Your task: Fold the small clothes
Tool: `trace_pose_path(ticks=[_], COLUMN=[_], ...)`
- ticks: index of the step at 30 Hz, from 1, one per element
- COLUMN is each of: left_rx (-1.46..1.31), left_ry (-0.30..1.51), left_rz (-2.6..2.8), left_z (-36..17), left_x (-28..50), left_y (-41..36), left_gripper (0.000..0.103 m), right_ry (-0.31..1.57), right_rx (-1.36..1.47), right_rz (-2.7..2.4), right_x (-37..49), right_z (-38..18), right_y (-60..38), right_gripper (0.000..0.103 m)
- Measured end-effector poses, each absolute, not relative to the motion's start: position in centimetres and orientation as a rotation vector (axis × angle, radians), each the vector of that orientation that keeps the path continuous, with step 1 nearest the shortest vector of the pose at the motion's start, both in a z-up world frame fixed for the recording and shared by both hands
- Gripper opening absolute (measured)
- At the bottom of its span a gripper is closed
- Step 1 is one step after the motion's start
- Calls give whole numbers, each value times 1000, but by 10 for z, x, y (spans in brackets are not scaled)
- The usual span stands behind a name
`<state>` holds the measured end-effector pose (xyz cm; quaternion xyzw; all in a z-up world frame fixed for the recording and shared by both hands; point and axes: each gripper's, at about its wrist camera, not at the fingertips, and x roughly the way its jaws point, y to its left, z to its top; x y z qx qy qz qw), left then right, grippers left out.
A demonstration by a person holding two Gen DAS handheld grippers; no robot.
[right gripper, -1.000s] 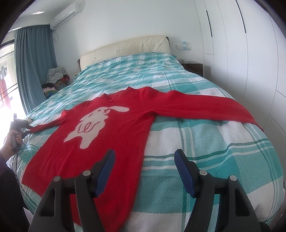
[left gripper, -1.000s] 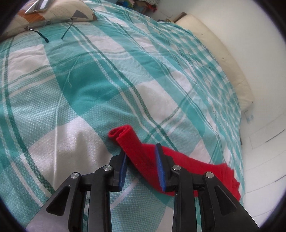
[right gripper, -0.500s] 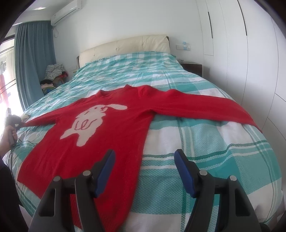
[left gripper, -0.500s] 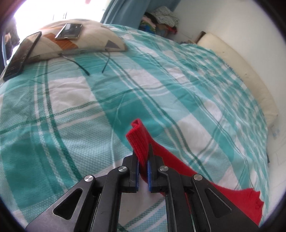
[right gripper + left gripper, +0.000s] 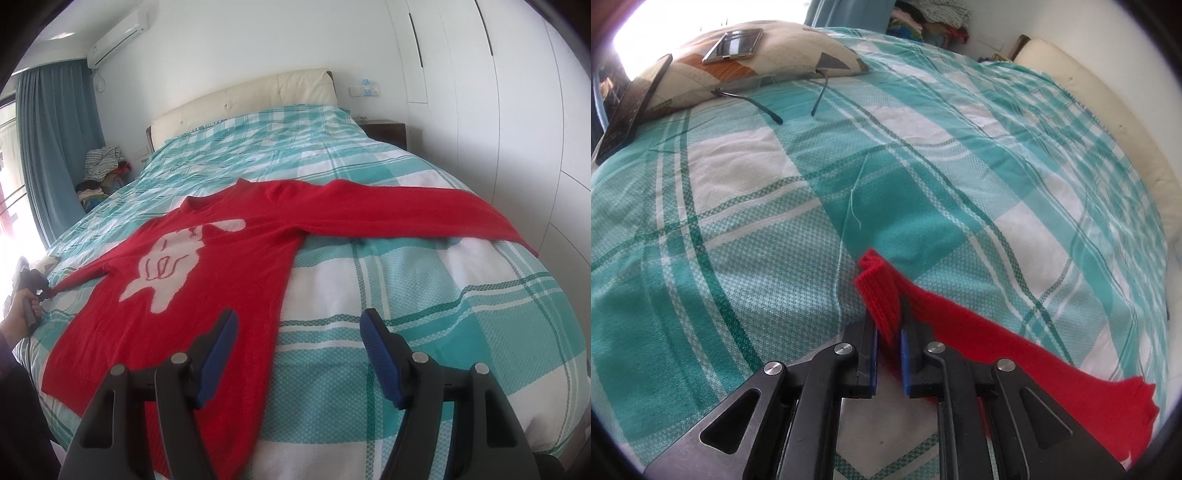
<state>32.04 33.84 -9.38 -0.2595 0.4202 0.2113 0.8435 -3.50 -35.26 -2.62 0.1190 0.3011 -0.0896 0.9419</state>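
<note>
A red sweater (image 5: 229, 258) with a white rabbit on it lies spread face up on the checked bed (image 5: 424, 314). Its one sleeve (image 5: 406, 210) stretches out to the right. The other sleeve's ribbed cuff (image 5: 879, 291) stands upright between the pads of my left gripper (image 5: 889, 325). Those jaws are opening slightly, but the pads still touch the cuff. In the right wrist view a hand holds that gripper (image 5: 27, 291) at the bed's left edge. My right gripper (image 5: 297, 332) hangs open over the near end of the bed, beside the sweater's hem, with nothing in it.
A patterned pillow (image 5: 775, 70) at the bed's corner carries a phone (image 5: 735, 44), a second dark phone (image 5: 631, 110) and a pair of glasses (image 5: 798, 99). Cream headboard (image 5: 251, 96) at the far end, white wardrobe (image 5: 517, 110) on the right, pile of clothes (image 5: 103, 162) by the curtain.
The left gripper closed on the cuff, then eased a little, and tilted so the pillow came into view. The sleeve now runs straighter towards the bed's left edge. The right gripper kept still.
</note>
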Motion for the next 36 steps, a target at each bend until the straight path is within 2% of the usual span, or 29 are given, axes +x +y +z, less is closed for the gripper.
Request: trace_pose_path(ticks=[2, 3, 4, 7, 8, 10, 13, 17, 21, 27, 32, 33, 34, 35, 36], left_rx=[-502, -463, -416, -229, -183, -162, -137, 21, 58, 162, 227, 239, 259, 293, 326], left_ry=[906, 908, 902, 843, 822, 792, 823, 931, 1079, 1139, 1128, 1124, 1123, 1128, 1124], left_rz=[467, 483, 491, 406, 345, 141, -205, -428, -493, -631, -723, -748, -761, -758, -745], left_z=[-83, -74, -63, -20, -6, 21, 42, 21, -16, -56, -65, -65, -65, -67, -69], left_x=[312, 305, 297, 277, 274, 277, 305, 369, 429, 463, 460, 458, 456, 454, 452], left_y=[334, 330, 324, 288, 272, 237, 170, 73, 16, -20, -37, -41, -45, -50, -54], left_gripper=[36, 48, 55, 67, 71, 88, 93, 94, 85, 86, 85, 74, 39, 20, 7], right_ry=[618, 618, 618, 654, 658, 665, 696, 784, 886, 1013, 1100, 1118, 1137, 1155, 1174], right_rx=[247, 258, 264, 206, 185, 141, 91, 76, 58, -65, -60, -30, -20, -29, -33], right_rz=[-170, -158, -141, -117, -107, -91, -50, 9, 46, 146, 214, 231, 237, 236, 249], right_x=[-35, -36, -36, -27, -21, -4, 44, 132, 220, 303, 351, 359, 366, 371, 375], right_z=[-22, -18, -12, 7, 15, 33, 54, 56, 36, -3, -24, -28, -33, -37, -42], right_y=[-354, -357, -360, -374, -380, -391, -407, -423, -431, -426, -433, -434, -434, -431, -428], right_gripper=[68, 68, 68, 83, 83, 84, 86, 86, 86, 86, 86, 86, 85, 85, 82])
